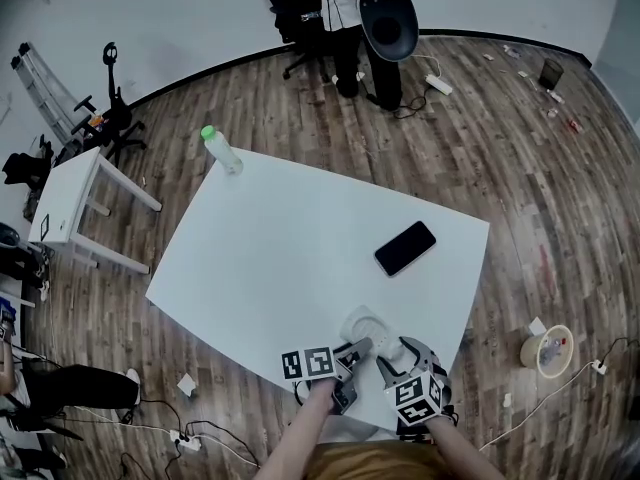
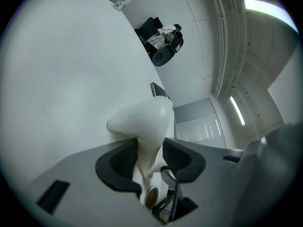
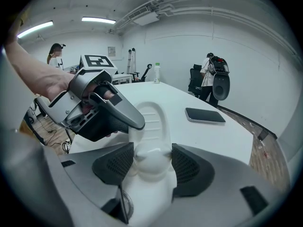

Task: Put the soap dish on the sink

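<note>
A small white side table (image 1: 68, 193) is standing on the wood floor (image 1: 520, 168), far off to the left. A bottle with a green cap (image 1: 221, 150) is standing on the far left corner of the big white table (image 1: 290, 258).

At the near edge of that table, the left gripper (image 1: 360, 347) is reaching in from the left. Its two jaws are pinching the left rim of the white soap dish (image 1: 366, 325), and the black pads are pressing on both sides of the rim.

The soap dish is sitting by the near edge of the big table, between the two grippers. I cannot tell if its bottom is touching the table top.

The right gripper (image 1: 396, 360) is coming in from the near side. Its jaws are squeezing the near end of the soap dish.

A black phone (image 1: 405, 248) is lying flat on the table, farther away and a bit to the right. Far across the room, a person (image 1: 345, 18) is standing by a black chair (image 1: 285, 3).
</note>
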`<action>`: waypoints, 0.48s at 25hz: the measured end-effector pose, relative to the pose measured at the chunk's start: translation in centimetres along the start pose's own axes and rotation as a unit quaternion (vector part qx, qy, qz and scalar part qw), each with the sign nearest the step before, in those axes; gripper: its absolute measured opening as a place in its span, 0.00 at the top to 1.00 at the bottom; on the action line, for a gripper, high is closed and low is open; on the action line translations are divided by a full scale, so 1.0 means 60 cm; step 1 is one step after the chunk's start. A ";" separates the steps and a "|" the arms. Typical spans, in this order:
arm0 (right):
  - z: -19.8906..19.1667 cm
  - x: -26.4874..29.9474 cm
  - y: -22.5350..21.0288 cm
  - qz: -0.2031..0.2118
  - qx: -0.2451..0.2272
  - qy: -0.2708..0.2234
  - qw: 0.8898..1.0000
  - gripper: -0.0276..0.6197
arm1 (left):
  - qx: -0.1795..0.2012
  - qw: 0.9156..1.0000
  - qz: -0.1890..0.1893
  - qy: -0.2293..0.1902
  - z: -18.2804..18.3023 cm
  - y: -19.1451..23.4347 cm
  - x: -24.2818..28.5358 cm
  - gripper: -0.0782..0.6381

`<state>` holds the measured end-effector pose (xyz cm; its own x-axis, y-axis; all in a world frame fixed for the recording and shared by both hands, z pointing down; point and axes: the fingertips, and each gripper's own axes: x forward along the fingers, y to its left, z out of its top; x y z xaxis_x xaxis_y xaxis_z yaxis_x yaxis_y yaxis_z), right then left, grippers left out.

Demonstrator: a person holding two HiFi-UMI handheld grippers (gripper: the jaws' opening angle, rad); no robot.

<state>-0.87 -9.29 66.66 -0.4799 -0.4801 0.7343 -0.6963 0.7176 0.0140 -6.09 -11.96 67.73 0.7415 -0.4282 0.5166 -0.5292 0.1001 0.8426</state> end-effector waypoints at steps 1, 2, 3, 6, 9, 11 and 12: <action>0.001 0.001 0.000 0.000 0.000 0.000 1.000 0.59 | -0.002 1.000 -0.001 -0.001 0.000 0.001 -0.004 0.68; 0.002 0.001 -0.001 0.000 0.000 0.000 1.000 0.59 | -0.004 1.000 -0.002 -0.004 0.001 0.001 -0.008 0.68; 0.002 0.002 -0.001 0.000 0.000 0.000 1.000 0.59 | -0.005 1.000 -0.002 -0.006 0.002 0.002 -0.012 0.68; 0.002 0.001 -0.002 -0.003 0.001 0.001 1.000 0.59 | -0.006 1.000 -0.001 -0.012 0.002 0.002 -0.021 0.68; 0.000 0.001 -0.002 -0.003 0.000 0.001 1.000 0.59 | -0.006 1.000 -0.003 -0.015 0.000 0.000 -0.026 0.68; 0.000 0.001 -0.003 -0.001 0.000 0.001 1.000 0.59 | -0.007 1.000 -0.006 -0.016 -0.002 -0.002 -0.028 0.68; 0.000 0.001 -0.003 0.000 0.001 0.001 1.000 0.59 | -0.008 1.000 -0.008 -0.017 -0.004 -0.002 -0.030 0.68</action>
<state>-0.79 -9.43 66.72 -0.4778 -0.4793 0.7361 -0.6973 0.7167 0.0140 -7.24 -11.00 66.72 0.7344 -0.4607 0.4984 -0.5112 0.1076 0.8527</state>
